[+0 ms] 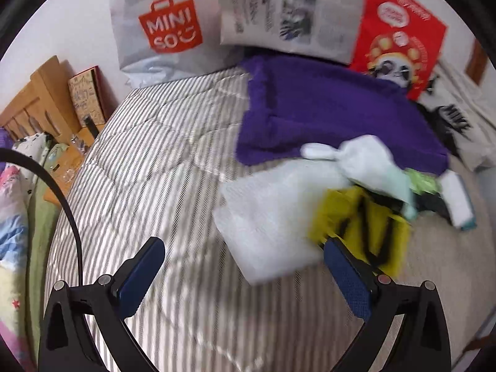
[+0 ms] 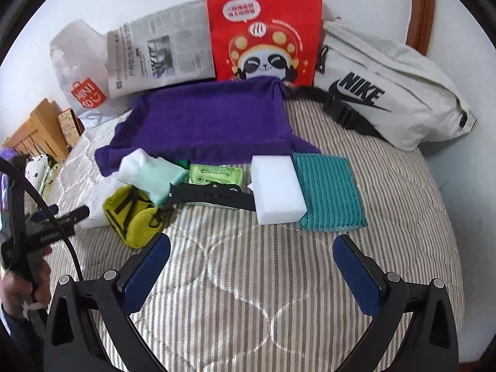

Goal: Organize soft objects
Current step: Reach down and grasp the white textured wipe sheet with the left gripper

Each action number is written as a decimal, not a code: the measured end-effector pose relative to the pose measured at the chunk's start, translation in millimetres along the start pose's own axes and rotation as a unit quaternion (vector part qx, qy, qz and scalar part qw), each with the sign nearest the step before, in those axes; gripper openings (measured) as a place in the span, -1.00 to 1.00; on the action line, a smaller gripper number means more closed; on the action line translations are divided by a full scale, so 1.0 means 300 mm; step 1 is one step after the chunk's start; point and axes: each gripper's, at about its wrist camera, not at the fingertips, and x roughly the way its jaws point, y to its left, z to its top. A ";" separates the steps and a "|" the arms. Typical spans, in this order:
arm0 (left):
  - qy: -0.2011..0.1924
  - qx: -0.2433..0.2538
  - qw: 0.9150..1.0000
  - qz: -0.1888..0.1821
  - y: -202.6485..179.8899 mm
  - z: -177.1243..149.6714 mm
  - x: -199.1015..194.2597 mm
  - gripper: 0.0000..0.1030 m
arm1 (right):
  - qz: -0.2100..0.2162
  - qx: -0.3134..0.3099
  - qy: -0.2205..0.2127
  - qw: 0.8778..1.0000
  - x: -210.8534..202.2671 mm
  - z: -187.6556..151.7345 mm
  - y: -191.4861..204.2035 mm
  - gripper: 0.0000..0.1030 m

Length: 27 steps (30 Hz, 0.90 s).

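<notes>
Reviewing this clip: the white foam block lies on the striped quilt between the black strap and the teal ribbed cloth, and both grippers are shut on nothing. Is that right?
Not quite. Both grippers are open, not shut: the right gripper in the right wrist view, the left gripper in the left wrist view. The white foam block does lie on the striped quilt between the black strap and the teal ribbed cloth.

A purple towel (image 2: 214, 117) lies on the grey-and-white striped quilt (image 2: 248, 279), beside a teal ribbed cloth (image 2: 328, 189), white sponge (image 2: 277, 189) and yellow pouch (image 2: 133, 217).
</notes>
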 end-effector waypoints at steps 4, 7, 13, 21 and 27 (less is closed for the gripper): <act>0.017 -0.007 1.000 0.019 0.014 0.063 0.100 1.00 | 0.003 0.003 0.014 1.000 0.052 0.014 -0.006 1.00; 0.037 -0.012 0.999 0.000 0.008 0.079 0.170 1.00 | 0.006 -0.002 0.026 1.000 0.096 0.026 -0.002 1.00; 0.042 -0.011 0.998 -0.048 -0.051 0.073 0.184 1.00 | 0.020 -0.002 0.038 0.999 0.161 0.047 -0.006 1.00; 0.056 0.009 0.998 -0.016 -0.150 0.057 0.184 1.00 | 0.031 -0.002 0.054 0.998 0.228 0.056 -0.002 1.00; 0.015 0.030 0.999 -0.030 -0.173 0.045 0.158 0.48 | 0.031 0.002 0.054 0.998 0.231 0.051 -0.014 1.00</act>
